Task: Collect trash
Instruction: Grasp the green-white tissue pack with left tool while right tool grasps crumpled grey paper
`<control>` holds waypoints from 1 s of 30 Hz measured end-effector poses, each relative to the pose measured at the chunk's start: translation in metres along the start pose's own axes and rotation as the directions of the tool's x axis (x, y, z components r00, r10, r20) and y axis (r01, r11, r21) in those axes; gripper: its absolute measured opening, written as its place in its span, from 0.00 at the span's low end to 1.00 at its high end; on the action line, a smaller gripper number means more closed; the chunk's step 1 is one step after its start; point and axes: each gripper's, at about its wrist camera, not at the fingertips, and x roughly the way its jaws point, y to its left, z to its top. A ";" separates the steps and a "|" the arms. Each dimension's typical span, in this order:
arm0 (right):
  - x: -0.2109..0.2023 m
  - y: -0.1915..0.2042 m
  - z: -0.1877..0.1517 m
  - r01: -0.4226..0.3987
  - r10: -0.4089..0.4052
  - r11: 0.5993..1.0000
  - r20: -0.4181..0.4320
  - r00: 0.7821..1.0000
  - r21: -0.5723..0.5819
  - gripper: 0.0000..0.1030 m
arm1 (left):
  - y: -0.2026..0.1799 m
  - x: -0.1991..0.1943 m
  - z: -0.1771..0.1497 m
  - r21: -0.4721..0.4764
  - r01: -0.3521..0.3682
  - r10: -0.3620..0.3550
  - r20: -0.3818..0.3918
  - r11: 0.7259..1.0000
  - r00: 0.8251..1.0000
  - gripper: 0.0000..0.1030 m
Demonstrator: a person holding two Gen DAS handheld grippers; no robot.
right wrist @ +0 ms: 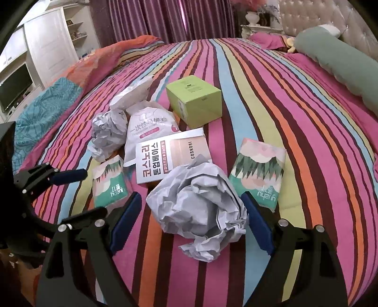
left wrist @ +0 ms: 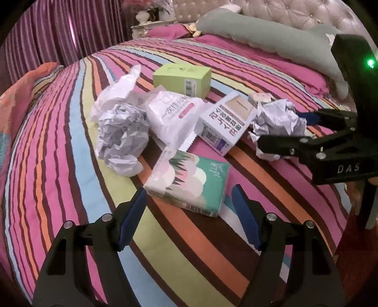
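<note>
Trash lies on a striped bedspread (left wrist: 59,146). My left gripper (left wrist: 189,217) is open, its fingers straddling the near end of a green tissue pack (left wrist: 189,181). Beyond it lie a crumpled paper ball (left wrist: 120,139), a white plastic pouch (left wrist: 172,115), a white Korean-lettered box (left wrist: 226,122) and a green box (left wrist: 182,79). My right gripper (right wrist: 192,220) is open around a second crumpled paper ball (right wrist: 198,200); the left wrist view shows it (left wrist: 281,132) at that ball (left wrist: 278,118). Another tissue pack (right wrist: 258,172) lies to its right.
A grey-green bolster pillow (left wrist: 271,35) and pink pillows lie by the tufted headboard (left wrist: 283,11). An orange and teal quilt (right wrist: 70,78) is bunched at the bed's far side. Purple curtains, a white cabinet (right wrist: 47,42) and a TV (right wrist: 14,87) stand beyond.
</note>
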 end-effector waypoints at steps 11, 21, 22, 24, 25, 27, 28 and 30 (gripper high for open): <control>-0.001 -0.001 0.001 -0.020 0.021 0.999 0.023 1.000 -0.034 0.78 | 0.004 0.008 0.001 -0.320 0.001 -0.020 -0.057 0.947 0.998 0.70; -0.003 0.004 -0.007 -0.026 0.032 0.993 0.055 0.998 -0.111 0.78 | 0.023 0.015 0.016 -0.596 -0.042 -0.015 -0.090 0.802 0.996 0.70; -0.002 0.008 -0.007 -0.016 0.024 0.992 0.056 0.998 -0.128 0.78 | 0.021 0.020 0.018 -0.597 -0.071 0.004 -0.113 0.799 0.994 0.70; 0.002 0.013 -0.008 0.009 -0.001 0.988 0.055 0.998 -0.156 0.77 | 0.019 0.027 0.023 -0.586 -0.109 0.028 -0.146 0.803 0.989 0.70; 0.004 0.014 -0.008 0.017 -0.009 0.987 0.055 0.998 -0.162 0.77 | 0.016 0.033 0.026 -0.577 -0.133 0.042 -0.169 0.806 0.985 0.70; 0.009 0.015 -0.008 0.032 -0.024 0.986 0.051 0.998 -0.163 0.77 | 0.014 0.037 0.031 -0.565 -0.155 0.066 -0.175 0.811 0.982 0.70; 0.011 0.015 -0.009 0.041 -0.034 0.986 0.049 0.998 -0.161 0.76 | 0.011 0.039 0.032 -0.563 -0.166 0.076 -0.180 0.810 0.981 0.70; 0.015 0.017 -0.011 0.080 -0.072 0.983 0.051 0.996 -0.166 0.60 | 0.008 0.043 0.035 -0.536 -0.202 0.111 -0.198 0.820 0.974 0.52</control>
